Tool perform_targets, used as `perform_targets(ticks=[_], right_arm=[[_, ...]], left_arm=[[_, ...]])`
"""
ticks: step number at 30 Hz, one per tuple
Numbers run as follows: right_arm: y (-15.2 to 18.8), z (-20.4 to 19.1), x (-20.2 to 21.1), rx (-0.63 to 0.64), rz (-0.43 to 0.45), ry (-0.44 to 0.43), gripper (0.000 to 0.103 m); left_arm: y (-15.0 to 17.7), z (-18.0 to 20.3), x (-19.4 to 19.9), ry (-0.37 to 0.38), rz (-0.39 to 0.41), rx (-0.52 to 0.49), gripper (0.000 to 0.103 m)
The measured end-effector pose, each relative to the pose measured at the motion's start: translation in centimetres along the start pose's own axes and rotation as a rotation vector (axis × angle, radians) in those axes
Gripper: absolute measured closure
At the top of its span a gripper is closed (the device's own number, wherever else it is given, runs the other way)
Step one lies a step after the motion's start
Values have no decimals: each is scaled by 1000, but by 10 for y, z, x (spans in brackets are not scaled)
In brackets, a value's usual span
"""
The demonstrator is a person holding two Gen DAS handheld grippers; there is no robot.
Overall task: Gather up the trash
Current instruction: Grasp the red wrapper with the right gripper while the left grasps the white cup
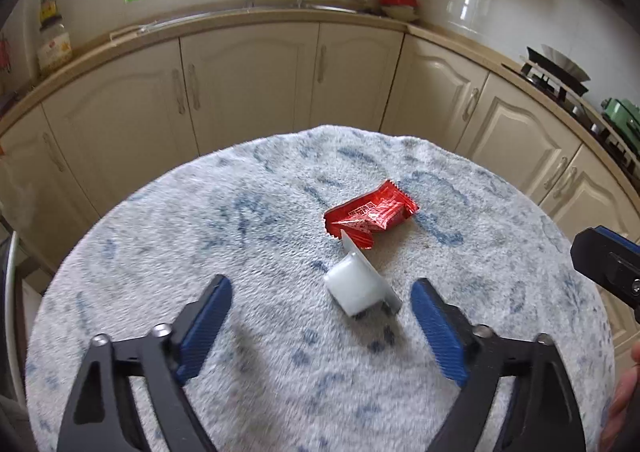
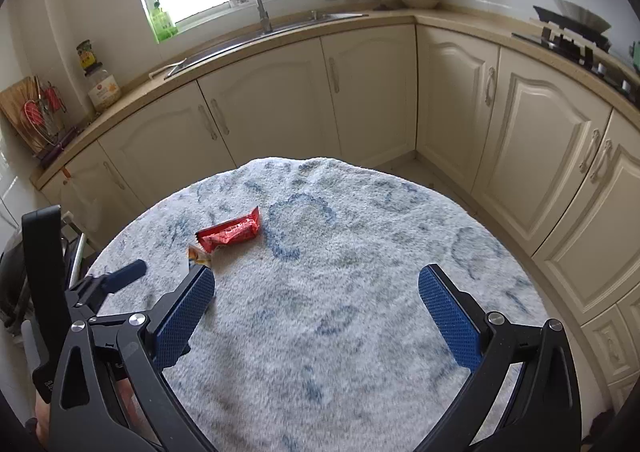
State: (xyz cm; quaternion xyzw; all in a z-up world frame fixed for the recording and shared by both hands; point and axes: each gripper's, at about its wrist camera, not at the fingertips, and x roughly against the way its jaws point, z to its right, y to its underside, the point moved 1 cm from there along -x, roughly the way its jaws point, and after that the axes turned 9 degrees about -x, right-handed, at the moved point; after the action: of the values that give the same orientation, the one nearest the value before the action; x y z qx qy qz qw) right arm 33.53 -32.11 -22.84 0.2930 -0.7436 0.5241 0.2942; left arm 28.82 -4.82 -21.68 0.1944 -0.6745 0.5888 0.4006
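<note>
A small white plastic cup (image 1: 357, 289), tipped on its side with its flat lid flange facing away and to the right, lies on the fuzzy blue-and-white cover of the counter (image 1: 240, 212). It sits just ahead of the left tongs (image 1: 320, 304), inside their gap but closer to the right-hand pad (image 1: 438, 336) than to the other. Its long axis runs diagonally, from near left to far right, so the pads would close roughly across its body.

Touching the cup's far edge is a red snack wrapper (image 1: 372, 214), crumpled, with its length lying mostly left to right and slightly away.

The left tongs stand wide apart and hold nothing. The right tongs (image 2: 316, 292) are likewise wide and empty, over bare cover to the right of both pieces; from their view the wrapper (image 2: 230, 234) lies ahead and to the left, and the cup is mostly hidden behind the left pad (image 2: 184, 316).

The left tongs are plainly the nearer, so the cup looks like their pick, probably after a slight shift right to centre it.

Beyond the counter run cream kitchen cabinets (image 2: 280, 100) and a sink (image 2: 256, 32) under the window.
</note>
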Motion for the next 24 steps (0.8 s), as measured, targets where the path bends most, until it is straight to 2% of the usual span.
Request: perform_targets(ticks=[1, 2, 3, 4, 5, 10, 17, 21, 22, 24], right_arm=[[-1, 0, -5, 0, -8, -3, 0], [-3, 0, -11, 1, -18, -6, 0], [-4, 0, -15, 4, -25, -8, 0], [-5, -1, -19, 7, -32, -8, 0], [-5, -2, -23, 10, -40, -9, 0], [-5, -23, -46, 70, -86, -24, 0], [-2, -55, -91, 120, -161, -47, 0], [2, -72, -115, 166, -169, -10, 1], [3, -76, -118, 188, -155, 7, 5], [4, -83, -120, 217, -133, 28, 18]], left_arm=[[-1, 0, -4, 17, -12, 1, 39], [-20, -6, -14, 16, -5, -8, 43], [-22, -4, -12, 31, 4, -21, 52], [-24, -4, -12, 46, 4, -30, 66], [-25, -6, -13, 52, 7, -38, 76], [-25, -26, -22, 97, 10, -23, 82], [-14, -65, 8, 59, 39, 1, 85], [-8, -90, 22, 34, 54, 25, 85], [-5, -92, 24, 34, 53, 34, 85], [-3, -99, 24, 36, 53, 42, 85]])
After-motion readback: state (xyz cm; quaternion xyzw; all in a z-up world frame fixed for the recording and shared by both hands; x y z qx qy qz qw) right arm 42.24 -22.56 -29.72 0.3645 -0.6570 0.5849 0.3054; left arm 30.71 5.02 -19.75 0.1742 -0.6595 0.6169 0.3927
